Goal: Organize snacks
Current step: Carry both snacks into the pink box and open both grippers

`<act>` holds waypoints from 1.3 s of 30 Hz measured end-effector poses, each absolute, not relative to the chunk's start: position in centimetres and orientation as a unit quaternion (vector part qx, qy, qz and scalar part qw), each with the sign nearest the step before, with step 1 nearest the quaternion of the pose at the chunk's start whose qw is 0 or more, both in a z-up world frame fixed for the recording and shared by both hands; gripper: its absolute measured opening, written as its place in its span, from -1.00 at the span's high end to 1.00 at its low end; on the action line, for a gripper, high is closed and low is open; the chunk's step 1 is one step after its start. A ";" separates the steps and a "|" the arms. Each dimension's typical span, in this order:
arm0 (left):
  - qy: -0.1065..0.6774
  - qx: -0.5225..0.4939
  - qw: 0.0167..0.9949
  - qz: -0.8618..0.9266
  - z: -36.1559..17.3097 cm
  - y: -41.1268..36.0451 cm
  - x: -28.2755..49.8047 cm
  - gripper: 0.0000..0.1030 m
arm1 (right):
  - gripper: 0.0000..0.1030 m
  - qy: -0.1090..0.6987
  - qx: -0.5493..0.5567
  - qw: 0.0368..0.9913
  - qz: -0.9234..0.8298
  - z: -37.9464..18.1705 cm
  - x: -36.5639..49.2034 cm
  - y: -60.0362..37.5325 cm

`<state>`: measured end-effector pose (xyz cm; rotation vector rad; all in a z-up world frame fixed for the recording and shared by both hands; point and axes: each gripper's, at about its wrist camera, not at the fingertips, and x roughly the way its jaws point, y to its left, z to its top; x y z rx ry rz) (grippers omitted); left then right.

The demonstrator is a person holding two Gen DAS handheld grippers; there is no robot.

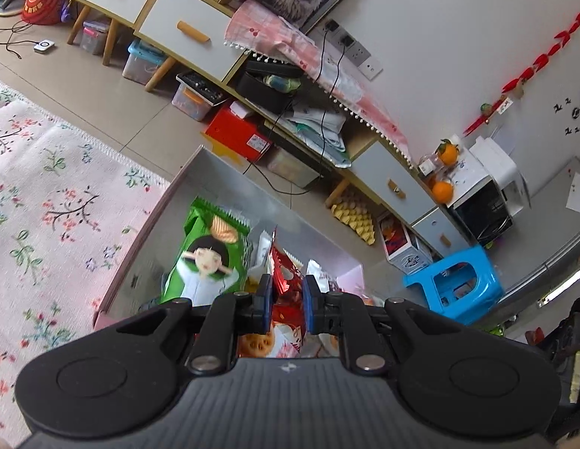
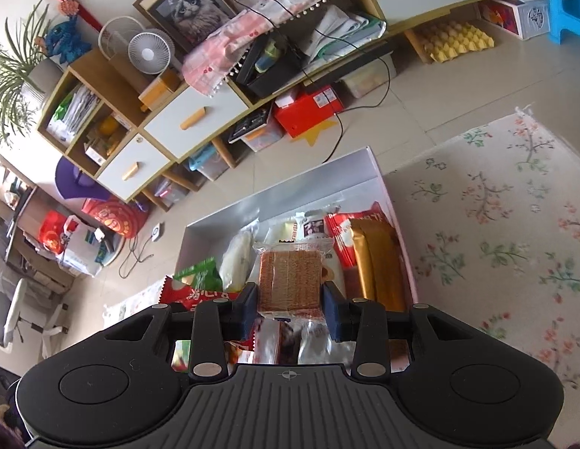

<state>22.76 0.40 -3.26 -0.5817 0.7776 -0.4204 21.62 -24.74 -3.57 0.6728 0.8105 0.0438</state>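
Left gripper (image 1: pixel 286 295): your fingers look clenched on a red foil snack packet (image 1: pixel 284 284); the packet stands up between the blue pads.
Left of your left fingers: green snack bag (image 1: pixel 211 258) with a cartoon figure, lying in the box.
Beyond your left fingers: white box (image 1: pixel 230 183), open, its far wall bare; more wrapped snacks just right of the pads, too blurred to name.
Right gripper (image 2: pixel 290 299): your fingers are grasping a clear-wrapped brown wafer pack (image 2: pixel 290 280), held upright, one pad on each side edge.
Left of your right fingers: red packet (image 2: pixel 200 295) and green bag (image 2: pixel 200 275), then a pale long pack (image 2: pixel 237 258).
Right of your right fingers: gold packet (image 2: pixel 379 262) beside red-and-white packets (image 2: pixel 340 239), against the box wall (image 2: pixel 392 202).
Under your right fingers: loose small wrapped snacks; contents unclear.
Box surroundings: tiled floor (image 2: pixel 413 112) beyond, floral rug (image 2: pixel 495 224) to the right.
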 end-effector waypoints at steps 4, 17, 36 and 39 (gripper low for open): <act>0.363 -0.286 0.866 -0.194 -3.4 0.3 23.1 0.72 | 0.30 0.384 0.317 0.867 0.023 -4.1 23.0 -24.2; 0.356 -0.278 0.872 -0.189 -3.9 -0.1 23.9 0.71 | 0.30 0.375 0.309 0.874 0.023 -4.9 25.2 -23.3; 0.363 -0.240 0.881 -0.183 -1.2 -0.5 21.8 -0.55 | -0.43 0.369 0.310 0.876 0.014 -2.4 21.5 -24.7; 0.369 -0.229 0.884 -0.176 -0.4 -0.6 20.8 -0.69 | -0.51 0.371 0.305 0.877 0.006 -1.6 19.9 -25.6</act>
